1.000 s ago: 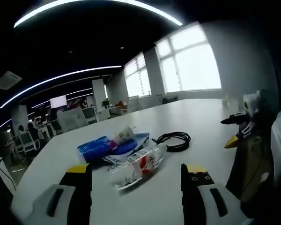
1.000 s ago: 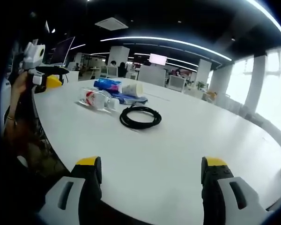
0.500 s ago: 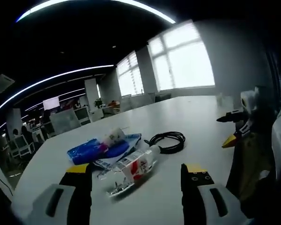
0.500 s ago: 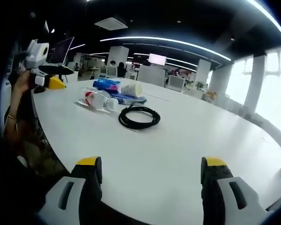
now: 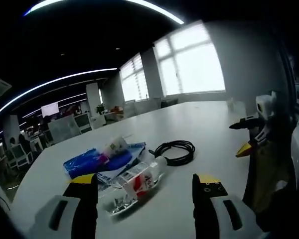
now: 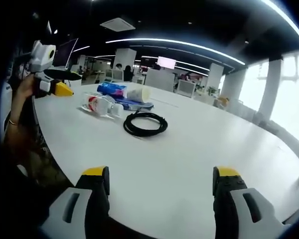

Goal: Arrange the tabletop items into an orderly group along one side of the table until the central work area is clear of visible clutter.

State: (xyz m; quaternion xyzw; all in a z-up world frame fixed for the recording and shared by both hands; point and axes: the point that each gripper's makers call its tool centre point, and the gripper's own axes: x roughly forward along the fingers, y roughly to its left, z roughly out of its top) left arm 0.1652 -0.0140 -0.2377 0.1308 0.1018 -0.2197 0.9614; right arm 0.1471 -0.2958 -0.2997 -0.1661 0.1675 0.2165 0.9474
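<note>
While both pairs of tongs hang wide apart with nothing between their yellow-tipped jaws, the clutter sits in one loose cluster on the white tabletop. In the left gripper view the left tongs frame a clear plastic bottle lying on its side, its red-and-white label too blurred to read and its white cap pointing toward 1 o'clock. Just beyond it, at 11 o'clock, lies a blue packet with a small white cup tipped against it, both resting on a flat blue sheet. A coiled black cable lies at 1 o'clock, just beside the bottle's cap. The right tongs come in at 3 o'clock, off the table's edge. In the right gripper view the right tongs are well apart from everything: the cable lies at 12 o'clock, the bottle, cup and packet at 11 o'clock, and the left tongs at 10 o'clock, near the bottle.
</note>
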